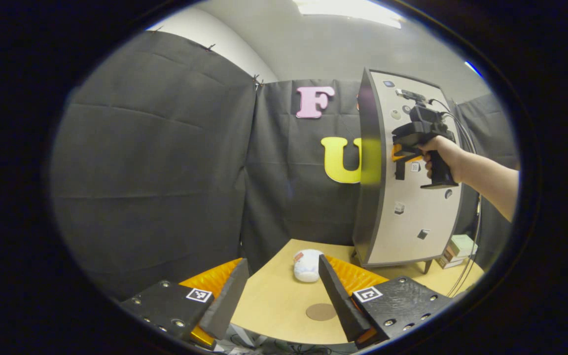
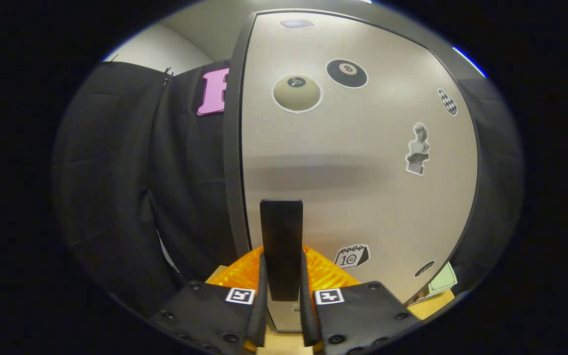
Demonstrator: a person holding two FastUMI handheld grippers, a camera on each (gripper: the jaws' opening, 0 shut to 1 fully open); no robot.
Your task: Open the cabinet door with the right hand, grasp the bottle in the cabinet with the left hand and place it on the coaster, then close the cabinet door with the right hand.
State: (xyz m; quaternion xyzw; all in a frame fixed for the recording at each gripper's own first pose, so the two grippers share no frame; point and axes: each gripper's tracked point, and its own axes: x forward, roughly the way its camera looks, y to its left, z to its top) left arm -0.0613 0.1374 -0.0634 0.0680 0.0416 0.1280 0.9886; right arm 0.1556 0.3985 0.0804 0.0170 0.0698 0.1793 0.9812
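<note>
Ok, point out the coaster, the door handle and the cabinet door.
coaster (image 1: 321, 311), left gripper view, middle of the disc.
door handle (image 2: 281, 246), right gripper view, middle of the bar.
cabinet door (image 2: 353, 187), right gripper view, bare front panel.

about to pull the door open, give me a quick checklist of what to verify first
1. Right tongs closed on the black upright door handle: ok.
2. Grey sticker-covered cabinet door open: not ok, looks shut.
3. Left tongs open and empty, ready for the bottle: ok.
4. Brown round coaster on the wooden table free: ok.
5. Bottle's place inside the cabinet: cannot tell.
</note>
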